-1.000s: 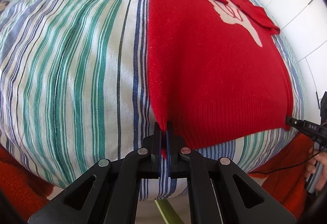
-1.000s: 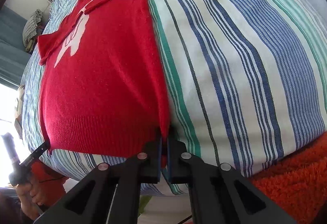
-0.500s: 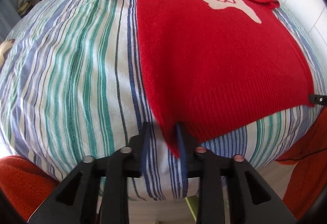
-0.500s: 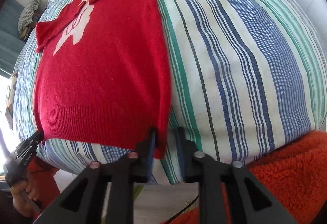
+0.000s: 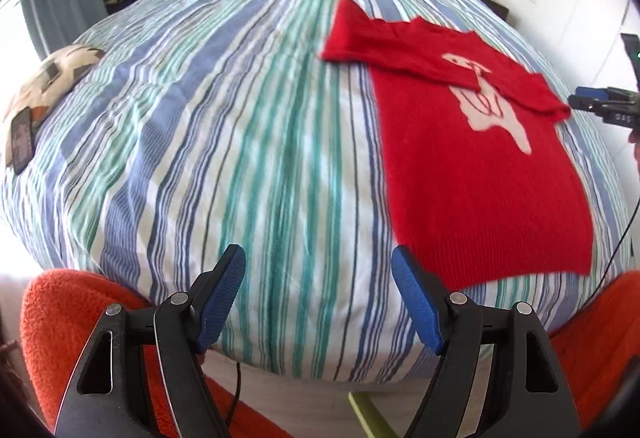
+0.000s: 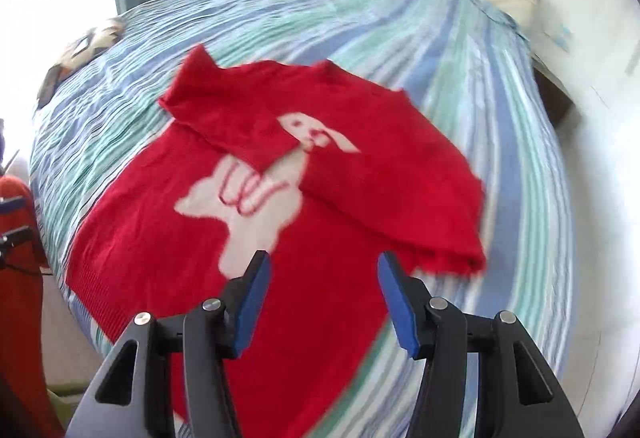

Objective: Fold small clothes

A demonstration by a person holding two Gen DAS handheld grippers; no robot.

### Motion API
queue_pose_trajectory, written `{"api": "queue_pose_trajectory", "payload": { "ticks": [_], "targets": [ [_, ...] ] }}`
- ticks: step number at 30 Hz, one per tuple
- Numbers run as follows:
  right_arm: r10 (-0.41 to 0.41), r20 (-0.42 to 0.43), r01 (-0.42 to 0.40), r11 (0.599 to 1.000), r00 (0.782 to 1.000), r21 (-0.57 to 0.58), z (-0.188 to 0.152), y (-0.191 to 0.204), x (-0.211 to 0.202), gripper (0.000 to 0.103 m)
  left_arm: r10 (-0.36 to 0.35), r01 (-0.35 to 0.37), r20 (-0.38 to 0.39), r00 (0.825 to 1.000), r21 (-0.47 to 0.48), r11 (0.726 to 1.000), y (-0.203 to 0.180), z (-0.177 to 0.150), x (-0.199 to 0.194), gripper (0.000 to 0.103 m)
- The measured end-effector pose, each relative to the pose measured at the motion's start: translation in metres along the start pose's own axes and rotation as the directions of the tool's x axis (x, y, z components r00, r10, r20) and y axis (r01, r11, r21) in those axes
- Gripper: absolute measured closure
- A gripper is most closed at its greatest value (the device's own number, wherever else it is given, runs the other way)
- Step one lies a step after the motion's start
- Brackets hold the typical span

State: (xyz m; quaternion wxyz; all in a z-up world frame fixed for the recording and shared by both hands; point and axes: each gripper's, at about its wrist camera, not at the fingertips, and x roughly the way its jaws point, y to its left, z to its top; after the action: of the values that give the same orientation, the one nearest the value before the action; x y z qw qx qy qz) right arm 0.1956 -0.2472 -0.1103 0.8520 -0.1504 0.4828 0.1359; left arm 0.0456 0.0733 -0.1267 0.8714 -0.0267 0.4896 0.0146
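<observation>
Both sleeves already lie folded across the red sweater (image 6: 328, 238), flat on the striped bed (image 5: 240, 118). Left gripper (image 5: 318, 292) and right gripper (image 6: 320, 298) have just been opening (nothing between them), probably to grab new spots.

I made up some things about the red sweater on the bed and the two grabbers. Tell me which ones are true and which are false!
1. The red sweater lies on a striped bedspread. True.
2. The left gripper is pinching the sweater's hem. False: its jaws stand open with nothing between them, having just been opening.
3. Both sleeves are folded across the sweater's chest. True.
4. The picture on the sweater is black. False: it is a white animal.
5. The right gripper is shut. False: it is open above the sweater, having just been opening.
</observation>
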Motion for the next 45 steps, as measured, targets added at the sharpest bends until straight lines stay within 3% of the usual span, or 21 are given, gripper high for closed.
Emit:
{"api": "queue_pose_trajectory", "payload": {
  "ticks": [3,6,7,8,10,12,15,17,19,24,27,29,31,35,39,43,45],
  "targets": [
    [-0.032,-0.044,0.028,0.995,0.999,-0.097,0.032,0.021,0.073,0.048,0.029,-0.030,-0.014,0.999,-0.047,0.998,0.014,-0.006,0.011,0.025],
    [-0.076,-0.069,0.068,0.992,0.995,-0.106,0.042,0.023,0.127,0.052,0.049,-0.052,-0.052,0.997,-0.064,0.997,0.027,-0.019,0.022,0.025],
    [-0.085,-0.083,0.077,0.993,0.993,-0.091,0.043,0.019,0.138,0.074,0.059,-0.064,-0.073,0.996,-0.069,0.996,0.029,-0.022,0.026,0.025],
    [-0.115,-0.084,0.109,0.992,0.990,-0.066,0.042,0.012,0.141,0.096,0.064,-0.071,-0.095,0.993,-0.080,0.994,0.032,-0.022,0.030,0.025],
    [-0.157,0.004,0.157,0.986,0.988,0.060,0.035,-0.016,0.114,0.097,0.049,-0.059,-0.098,0.994,-0.107,0.993,0.037,-0.022,0.029,0.025],
    [-0.216,0.075,0.193,0.951,0.973,0.240,0.017,-0.061,0.068,0.097,0.041,-0.051,-0.084,0.996,-0.114,0.992,0.039,-0.022,0.026,0.025],
    [-0.339,0.108,0.231,0.809,0.935,0.540,-0.050,-0.146,-0.015,0.097,0.036,-0.047,-0.092,0.995,-0.113,0.992,0.036,-0.021,0.031,0.025],
    [-0.416,0.063,0.263,0.678,0.907,0.686,-0.108,-0.193,-0.055,0.097,0.023,-0.035,-0.101,0.995,-0.115,0.993,0.034,-0.021,0.035,0.025],
    [-0.443,-0.010,0.293,0.576,0.897,0.763,-0.158,-0.231,-0.071,0.097,0.020,-0.032,-0.114,0.993,-0.107,0.994,0.029,-0.022,0.038,0.025],
    [-0.386,-0.068,0.217,0.356,0.920,0.909,-0.253,-0.266,-0.065,0.097,0.031,-0.040,-0.118,0.993,-0.077,0.996,0.020,-0.023,0.038,0.025],
    [-0.351,-0.034,0.125,0.239,0.936,0.963,-0.282,-0.270,-0.056,0.097,0.045,-0.053,-0.106,0.993,-0.071,0.996,0.019,-0.023,0.034,0.025],
    [-0.344,0.014,0.057,0.195,0.939,0.979,-0.293,-0.268,-0.059,0.097,0.050,-0.058,-0.106,0.993,-0.075,0.995,0.020,-0.024,0.033,0.025],
    [-0.344,0.061,0.000,0.175,0.937,0.984,-0.302,-0.263,-0.067,0.097,0.055,-0.064,-0.110,0.992,-0.077,0.995,0.022,-0.025,0.034,0.025],
    [-0.294,-0.024,0.062,0.120,0.956,0.991,-0.318,-0.263,-0.046,0.097,0.053,-0.064,-0.123,0.991,-0.080,0.995,0.022,-0.026,0.040,0.025],
    [-0.291,0.004,0.026,0.098,0.957,0.995,-0.325,-0.262,-0.041,0.096,0.064,-0.071,-0.117,0.991,-0.057,0.996,0.019,-0.026,0.039,0.025],
    [-0.275,0.093,-0.094,0.010,0.957,0.996,-0.340,-0.263,-0.045,0.089,0.061,-0.069,-0.117,0.991,-0.065,0.995,0.021,-0.026,0.040,0.025],
    [-0.262,0.112,-0.114,0.006,0.959,0.993,-0.342,-0.265,-0.044,0.088,0.060,-0.069,-0.122,0.991,-0.066,0.995,0.021,-0.026,0.041,0.025]
  ]
}}
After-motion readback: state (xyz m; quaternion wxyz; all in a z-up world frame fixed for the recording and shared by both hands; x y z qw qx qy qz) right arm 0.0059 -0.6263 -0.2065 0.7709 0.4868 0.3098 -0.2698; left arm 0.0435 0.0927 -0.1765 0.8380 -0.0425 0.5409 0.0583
